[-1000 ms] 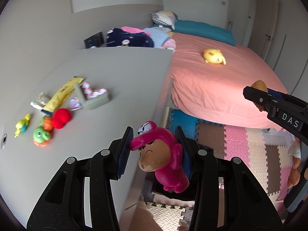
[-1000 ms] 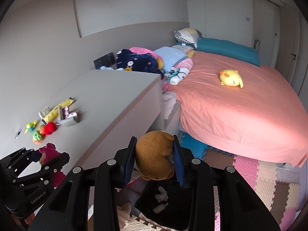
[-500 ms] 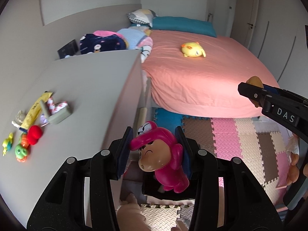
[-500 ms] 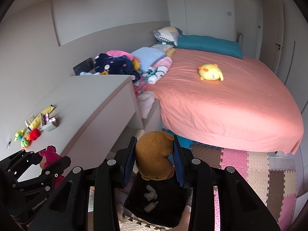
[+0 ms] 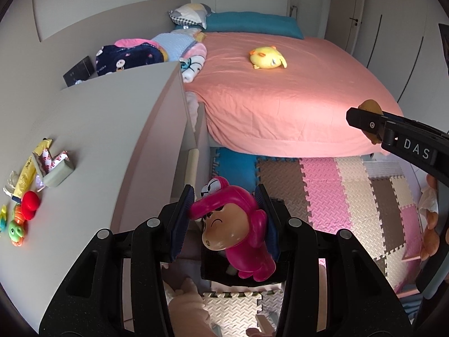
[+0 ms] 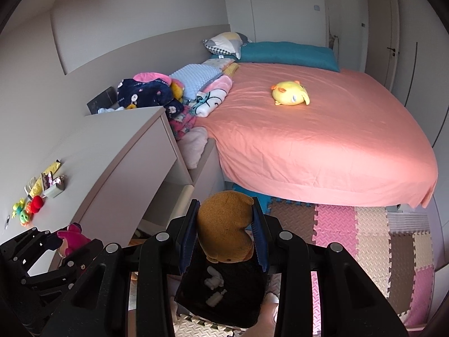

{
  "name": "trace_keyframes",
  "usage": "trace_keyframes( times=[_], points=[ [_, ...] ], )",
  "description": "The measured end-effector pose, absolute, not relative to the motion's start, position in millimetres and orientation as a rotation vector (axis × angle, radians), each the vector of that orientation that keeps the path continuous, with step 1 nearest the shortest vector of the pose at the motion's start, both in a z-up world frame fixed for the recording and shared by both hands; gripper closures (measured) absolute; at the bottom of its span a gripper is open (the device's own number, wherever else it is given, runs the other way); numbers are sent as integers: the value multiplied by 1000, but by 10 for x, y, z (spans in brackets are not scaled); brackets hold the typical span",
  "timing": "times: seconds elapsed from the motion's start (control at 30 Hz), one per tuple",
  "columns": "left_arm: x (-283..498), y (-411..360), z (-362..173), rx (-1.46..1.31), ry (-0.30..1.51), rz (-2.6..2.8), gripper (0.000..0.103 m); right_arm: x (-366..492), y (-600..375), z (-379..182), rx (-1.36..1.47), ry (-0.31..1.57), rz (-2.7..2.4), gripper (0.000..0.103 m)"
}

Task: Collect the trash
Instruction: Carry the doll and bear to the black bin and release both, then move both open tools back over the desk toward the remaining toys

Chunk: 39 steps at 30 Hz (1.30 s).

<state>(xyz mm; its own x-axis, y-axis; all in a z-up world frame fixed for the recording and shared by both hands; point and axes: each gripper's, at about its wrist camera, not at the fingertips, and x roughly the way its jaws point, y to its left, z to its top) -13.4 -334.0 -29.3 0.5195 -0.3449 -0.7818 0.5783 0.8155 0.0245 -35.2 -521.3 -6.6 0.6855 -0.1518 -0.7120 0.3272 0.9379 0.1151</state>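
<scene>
My left gripper is shut on a magenta monkey toy, which hangs past the white desk's edge above a black bin on the floor. My right gripper is shut on a brown plush bear, directly over the same black bin, which holds a few white scraps. In the right wrist view the left gripper with the monkey toy appears at lower left. The right gripper's finger and the bear show at the right of the left wrist view.
A white desk on the left carries a yellow wrapper, a small grey box and several little toys. A pink bed with a yellow plush lies ahead. Foam mats cover the floor.
Both grippers have carried their toys rightward off the desk and slightly down, so they now hang over the black bin. Both grips are unchanged.
</scene>
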Motion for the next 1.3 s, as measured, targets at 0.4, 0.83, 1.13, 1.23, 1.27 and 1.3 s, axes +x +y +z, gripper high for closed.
trace_keyframes(
  times=[0.4, 0.83, 1.13, 1.23, 1.27, 1.3],
  points=[
    [12, -3171, -342, 291, 900, -494, 6, -223, -5174, -85, 182, 791, -325, 30],
    [22, -2904, -318, 254, 902, -463, 6, -181, -5009, -47, 161, 786, -307, 30],
    [-5, -2819, -326, 243, 902, -458, 6, -155, -4872, -20, 156, 779, -285, 30],
    [15, -2758, -304, 236, 903, -449, 6, -120, -4782, -5, 151, 776, -267, 30],
    [23, -2735, -294, 237, 903, -445, 6, -106, -4750, 3, 150, 775, -261, 30],
    [29, -2720, -286, 237, 902, -441, 6, -90, -4716, 13, 149, 773, -254, 30]
  ],
)
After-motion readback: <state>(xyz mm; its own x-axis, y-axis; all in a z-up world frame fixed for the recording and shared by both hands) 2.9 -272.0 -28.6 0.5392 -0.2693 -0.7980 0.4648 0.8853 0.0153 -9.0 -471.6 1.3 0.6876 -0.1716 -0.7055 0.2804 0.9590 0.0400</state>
